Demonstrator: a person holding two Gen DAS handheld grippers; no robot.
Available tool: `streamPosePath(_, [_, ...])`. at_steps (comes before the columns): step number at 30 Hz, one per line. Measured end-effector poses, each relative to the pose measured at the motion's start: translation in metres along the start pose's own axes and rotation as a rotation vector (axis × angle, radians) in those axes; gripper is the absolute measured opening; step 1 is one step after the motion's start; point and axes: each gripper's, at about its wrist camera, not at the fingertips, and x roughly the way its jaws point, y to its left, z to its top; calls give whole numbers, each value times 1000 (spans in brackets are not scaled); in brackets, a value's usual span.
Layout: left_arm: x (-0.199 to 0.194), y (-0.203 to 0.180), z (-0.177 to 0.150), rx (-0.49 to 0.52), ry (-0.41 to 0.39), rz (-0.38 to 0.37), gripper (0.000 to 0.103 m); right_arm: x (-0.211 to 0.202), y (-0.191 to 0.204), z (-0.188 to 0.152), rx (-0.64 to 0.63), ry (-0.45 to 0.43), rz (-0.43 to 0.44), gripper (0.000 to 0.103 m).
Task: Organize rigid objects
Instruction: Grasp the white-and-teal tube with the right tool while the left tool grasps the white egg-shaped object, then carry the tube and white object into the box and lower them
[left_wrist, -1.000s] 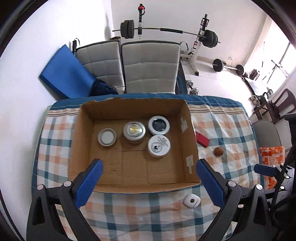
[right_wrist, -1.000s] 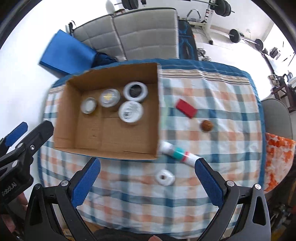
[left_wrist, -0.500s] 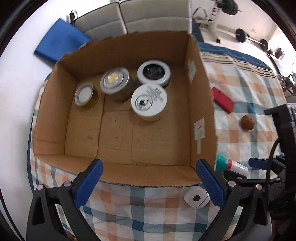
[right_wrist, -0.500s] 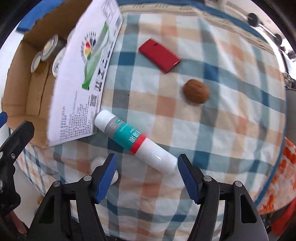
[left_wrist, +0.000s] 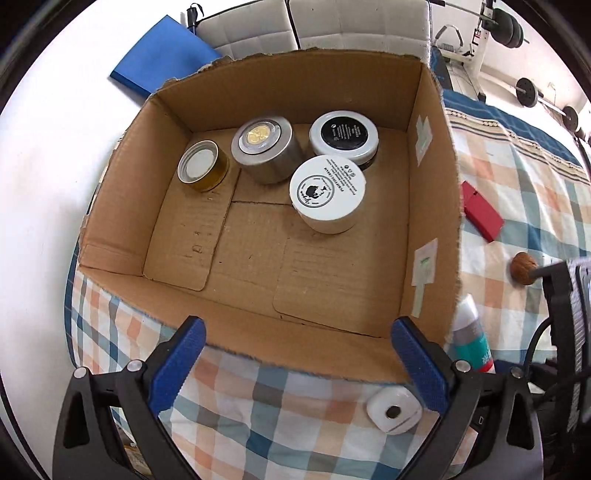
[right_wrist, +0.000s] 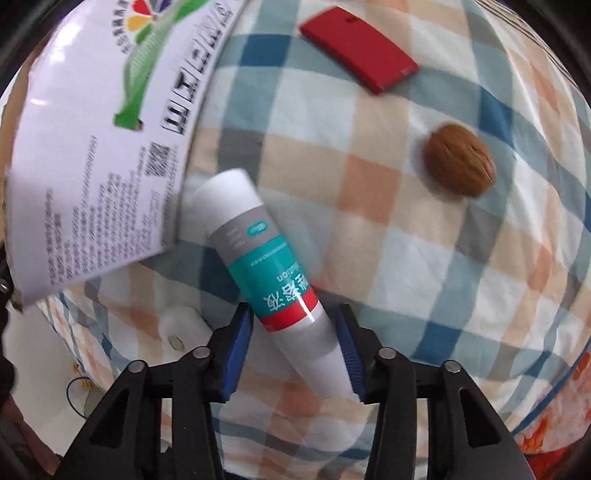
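The right gripper (right_wrist: 295, 332) has its blue pads on either side of a white tube (right_wrist: 273, 280), closed in against its lower body; the left pad touches the tube near the red band, the right pad sits at the white tail end. The tube lies tilted on the checked tablecloth (right_wrist: 424, 258), its white cap pointing up toward the printed outer wall of the cardboard box (right_wrist: 92, 147) and just beside the box's near right corner. It carries a grey band below the cap, a teal label with white lettering, then a red stripe and a plain white crimped end.

A walnut (right_wrist: 460, 164) rests on the cloth to the right, well apart from the tube, and a flat red case (right_wrist: 360, 61) lies further toward the far edge. A small white square device (right_wrist: 181, 326) with a round metal centre sits just left of the gripper.

The left gripper (left_wrist: 299, 363) hangs spread wide and empty over the near wall of the box (left_wrist: 258, 332). Inside, toward the far wall, stand four round containers: a gold tin (left_wrist: 203, 166), a steel tin (left_wrist: 264, 147), a jar with a black-centred lid (left_wrist: 343, 134) and a white-lidded jar (left_wrist: 327, 192).
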Motion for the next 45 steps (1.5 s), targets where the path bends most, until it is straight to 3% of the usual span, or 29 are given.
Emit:
streamPosePath(5, [-28, -2, -19, -52, -22, -54, 103, -10, -46, -40, 181, -54, -28, 42])
streamPosePath(9, [-31, -5, -42, -85, 25, -116, 103, -13, -73, -72, 311, -71, 46, 42])
streamPosePath(12, [-14, -14, -55, -101, 106, -175, 103, -10, -83, -80, 351, -57, 118, 42])
streamPosePath(15, [18, -19, -65, -169, 213, -286, 103, -15, -84, -81, 326, -79, 99, 42])
streamPosePath(18, [41, -23, -69, -227, 250, -355, 101, -19, -78, -74, 298, -78, 85, 43])
streamPosePath(22, [64, -35, -65, -231, 291, -351, 88, -19, -81, -64, 310, -72, 82, 43])
streamPosePath(24, [73, -45, -64, -190, 305, -328, 64, -19, -86, -55, 319, -64, 87, 44])
streamPosePath(25, [72, -49, -64, -174, 285, -295, 60, -18, -87, -53, 317, -55, 92, 44])
streamPosePath(28, [70, -55, -67, -138, 269, -293, 49, -10, -89, -51, 311, -39, 89, 45])
streamPosePath(36, [55, -68, -90, -18, 298, -314, 48, 3, -92, -62, 261, 19, 57, 40])
streamPosePath(39, [69, -65, -99, -94, 367, -337, 53, 4, -93, -65, 247, 31, 60, 40])
streamPosePath(41, [69, -61, -99, -162, 351, -369, 57, 9, -97, -64, 278, 36, 76, 41])
streamPosePath(45, [68, -60, -99, -151, 344, -354, 53, 11, -103, -62, 307, 40, 88, 43])
